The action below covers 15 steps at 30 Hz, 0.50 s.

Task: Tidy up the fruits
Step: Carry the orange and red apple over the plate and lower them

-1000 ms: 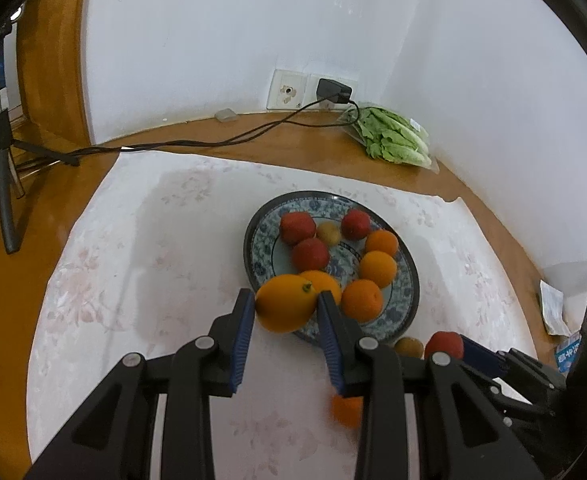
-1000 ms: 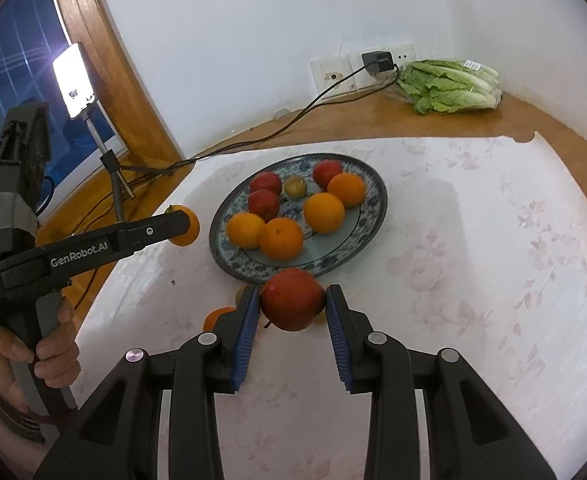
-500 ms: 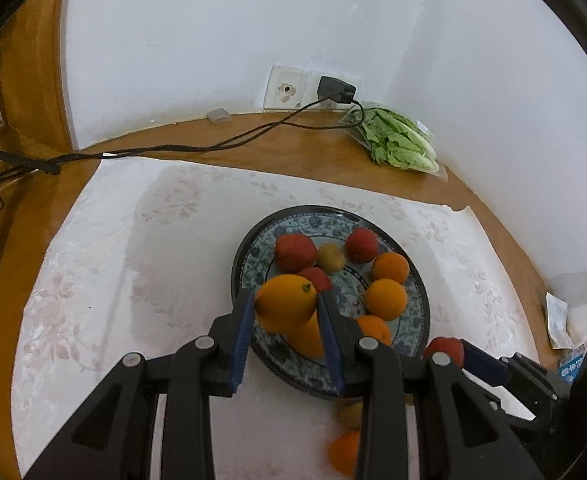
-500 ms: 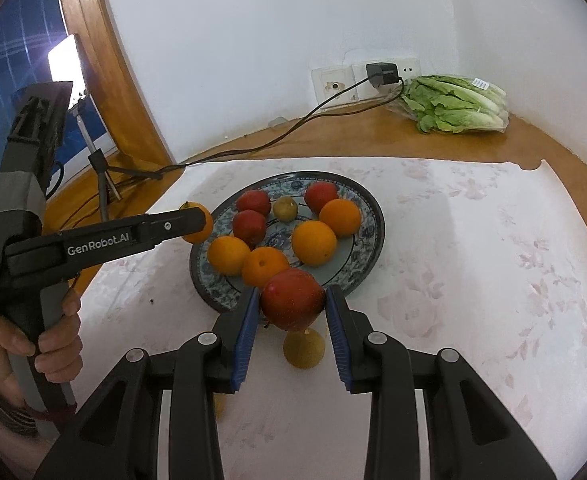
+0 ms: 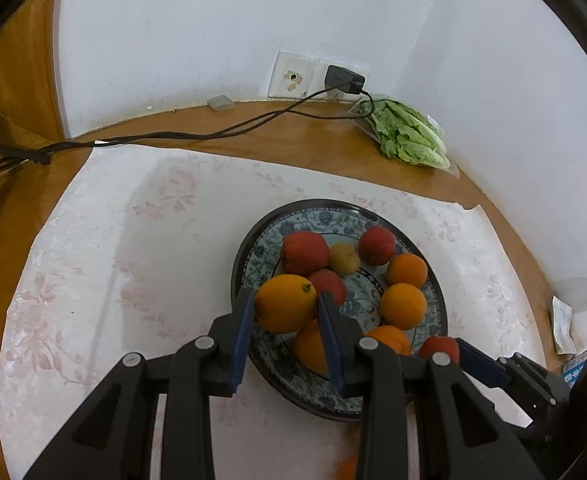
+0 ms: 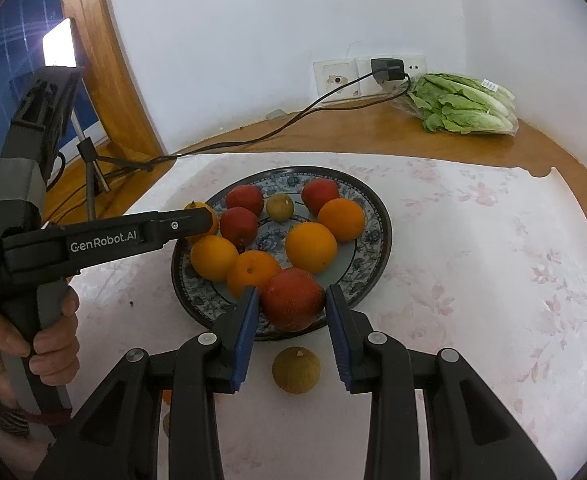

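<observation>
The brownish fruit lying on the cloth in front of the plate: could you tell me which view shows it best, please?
The right wrist view: the brownish fruit lies whole and unobstructed on the cloth, just short of the plate. The left wrist view does not show it.

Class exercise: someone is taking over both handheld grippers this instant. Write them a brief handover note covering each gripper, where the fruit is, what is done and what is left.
Left gripper: shut on an orange, above the plate's near-left rim.
Right gripper: shut on a red apple, above the plate's near edge.
Plate: holds three red apples, four oranges and one small brownish fruit.
Done: most fruit gathered on the plate.
Left: set down both held fruits; a second brownish fruit lies on the cloth beside the plate.
</observation>
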Available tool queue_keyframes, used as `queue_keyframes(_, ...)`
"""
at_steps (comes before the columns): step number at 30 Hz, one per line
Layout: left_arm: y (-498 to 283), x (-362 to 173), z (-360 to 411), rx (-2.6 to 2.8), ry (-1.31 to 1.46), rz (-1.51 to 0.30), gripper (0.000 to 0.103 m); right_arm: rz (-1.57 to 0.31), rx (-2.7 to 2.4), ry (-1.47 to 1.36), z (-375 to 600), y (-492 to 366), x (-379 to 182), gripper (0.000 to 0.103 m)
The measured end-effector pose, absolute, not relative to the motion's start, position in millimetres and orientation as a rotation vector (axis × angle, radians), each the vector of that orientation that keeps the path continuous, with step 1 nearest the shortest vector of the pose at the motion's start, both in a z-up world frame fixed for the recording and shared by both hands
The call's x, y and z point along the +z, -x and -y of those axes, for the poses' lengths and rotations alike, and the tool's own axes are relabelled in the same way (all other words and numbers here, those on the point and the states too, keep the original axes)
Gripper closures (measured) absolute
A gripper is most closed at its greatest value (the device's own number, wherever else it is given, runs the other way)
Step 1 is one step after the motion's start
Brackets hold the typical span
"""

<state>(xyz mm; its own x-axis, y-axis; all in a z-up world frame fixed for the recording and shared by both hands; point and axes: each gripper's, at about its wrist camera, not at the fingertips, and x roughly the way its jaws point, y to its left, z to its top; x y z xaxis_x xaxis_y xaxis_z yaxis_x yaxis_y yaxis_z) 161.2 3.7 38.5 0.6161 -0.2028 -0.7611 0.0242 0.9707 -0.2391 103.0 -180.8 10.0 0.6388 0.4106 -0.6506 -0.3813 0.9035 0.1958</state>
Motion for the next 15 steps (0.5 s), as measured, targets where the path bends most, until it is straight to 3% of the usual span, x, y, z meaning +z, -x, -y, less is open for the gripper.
queue_keyframes(15, -160.2, 44.3, -0.8, -0.137, 0.181, -0.871, 0.069, -0.757, 0.452, -0.014, 175.8, -104.1, 6.3, 0.068)
